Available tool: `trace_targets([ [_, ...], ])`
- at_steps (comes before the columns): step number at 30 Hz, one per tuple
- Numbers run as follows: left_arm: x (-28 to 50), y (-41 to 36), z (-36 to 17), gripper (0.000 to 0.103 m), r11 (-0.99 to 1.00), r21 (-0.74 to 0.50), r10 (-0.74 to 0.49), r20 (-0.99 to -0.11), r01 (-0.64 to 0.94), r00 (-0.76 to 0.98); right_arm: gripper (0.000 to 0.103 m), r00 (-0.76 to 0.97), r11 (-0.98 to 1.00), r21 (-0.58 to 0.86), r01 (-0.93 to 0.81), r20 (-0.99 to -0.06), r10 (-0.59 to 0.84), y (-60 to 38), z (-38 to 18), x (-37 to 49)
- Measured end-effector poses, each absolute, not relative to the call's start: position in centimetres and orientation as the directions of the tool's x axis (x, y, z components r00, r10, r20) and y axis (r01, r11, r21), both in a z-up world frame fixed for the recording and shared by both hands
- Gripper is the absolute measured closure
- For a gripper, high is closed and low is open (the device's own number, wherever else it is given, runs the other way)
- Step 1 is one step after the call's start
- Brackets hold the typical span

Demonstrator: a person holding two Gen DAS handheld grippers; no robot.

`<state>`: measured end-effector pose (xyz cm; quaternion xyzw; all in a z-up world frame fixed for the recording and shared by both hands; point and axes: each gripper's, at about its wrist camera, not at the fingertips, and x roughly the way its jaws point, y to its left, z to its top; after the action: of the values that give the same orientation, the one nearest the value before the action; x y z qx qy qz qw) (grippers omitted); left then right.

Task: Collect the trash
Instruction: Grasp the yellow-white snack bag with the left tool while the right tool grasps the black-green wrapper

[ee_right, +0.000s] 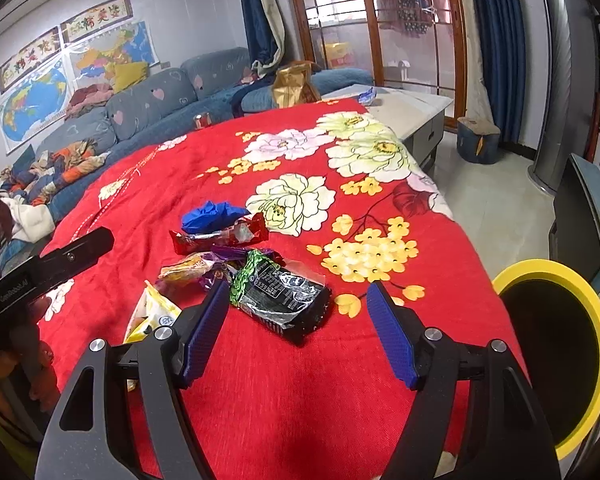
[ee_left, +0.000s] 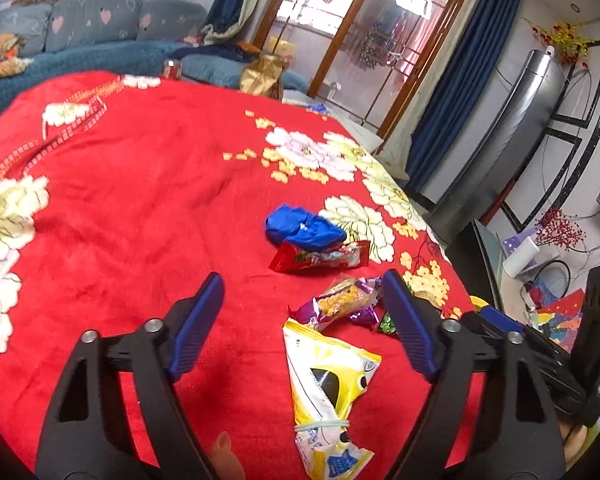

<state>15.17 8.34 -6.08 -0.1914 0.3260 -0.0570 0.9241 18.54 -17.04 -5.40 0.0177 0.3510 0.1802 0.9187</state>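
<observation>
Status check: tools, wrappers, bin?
Left tool open, right tool open, neither holding anything. Wrappers loose on red blanket: black-green packet, yellow bag, red wrapper. Yellow-rimmed bin unobstructed.

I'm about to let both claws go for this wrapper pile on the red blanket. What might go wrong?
The black-and-green packet overlaps the purple wrapper, so the open right claw may pinch both. The left claw, also open, works close beside it and may collide. Thin wrappers could slip before reaching the yellow-rimmed bin.
</observation>
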Motion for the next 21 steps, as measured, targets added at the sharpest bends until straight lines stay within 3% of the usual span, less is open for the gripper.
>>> trace_targets([
  [3,15.9,8.4,-7.0,0.041,0.909,-0.418,-0.271,-0.594,-0.003,0.757,0.034,0.679,0.935,0.161,-0.315,-0.651,0.340,-16.8,-6.0,19.3],
  [16,18.6,7.6,-9.7,0.042,0.884,-0.467,-0.352,-0.647,0.013,0.677,0.034,0.603,0.928,0.216,-0.304,-0.710,0.363,-16.1,-9.3,22.5],
  [18,18.9,7.7,-10.2,0.047,0.883,-0.470,-0.353,-0.656,0.004,0.668,0.035,0.594,0.925,0.223,-0.308,-0.715,0.370,-16.0,-9.7,22.6],
  [20,19.1,7.6,-10.5,0.050,0.879,-0.476,-0.359,-0.660,0.003,0.660,0.037,0.594,0.922,0.230,-0.311,-0.710,0.377,-16.1,-9.8,22.5],
  [21,19.1,7.6,-10.5,0.052,0.878,-0.479,-0.363,-0.659,0.004,0.659,0.043,0.591,0.920,0.236,-0.313,-0.709,0.383,-16.1,-9.9,22.5],
])
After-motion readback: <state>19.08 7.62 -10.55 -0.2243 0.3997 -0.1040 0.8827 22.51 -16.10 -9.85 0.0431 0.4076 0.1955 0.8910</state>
